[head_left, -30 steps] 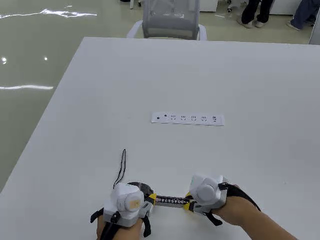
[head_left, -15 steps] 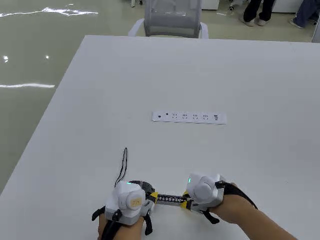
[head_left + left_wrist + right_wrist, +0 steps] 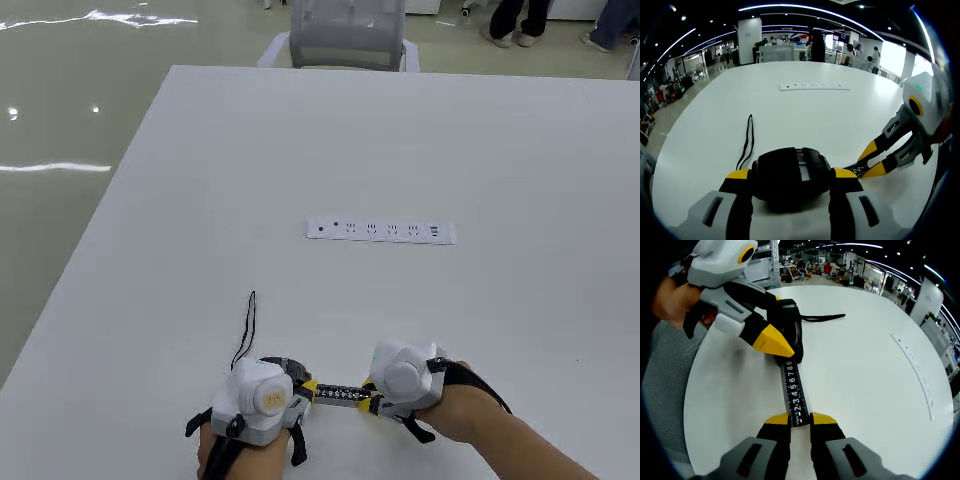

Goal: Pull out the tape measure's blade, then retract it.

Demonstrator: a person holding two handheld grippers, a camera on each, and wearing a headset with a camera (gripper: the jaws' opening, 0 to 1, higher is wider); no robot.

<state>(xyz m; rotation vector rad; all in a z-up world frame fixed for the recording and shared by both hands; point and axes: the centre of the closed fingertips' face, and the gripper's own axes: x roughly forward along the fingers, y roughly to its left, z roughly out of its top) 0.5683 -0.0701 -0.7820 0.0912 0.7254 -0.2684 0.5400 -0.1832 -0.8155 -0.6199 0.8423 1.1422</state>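
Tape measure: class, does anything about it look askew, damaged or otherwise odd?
Nothing stands out. The left gripper is shut on the tape measure, its blade runs straight and unkinked to the right gripper, and the strap lies loose on the table.

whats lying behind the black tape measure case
A thin black cord trails across the white table, a long white power strip farther back. The black tape measure case hides where the cord joins.

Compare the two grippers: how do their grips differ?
The left gripper clamps the black tape measure case, jaws spread wide around it; the right gripper pinches the blade at its end, jaws almost together. The left grips a bulky body, the right a thin strip. Both have yellow-tipped jaws.
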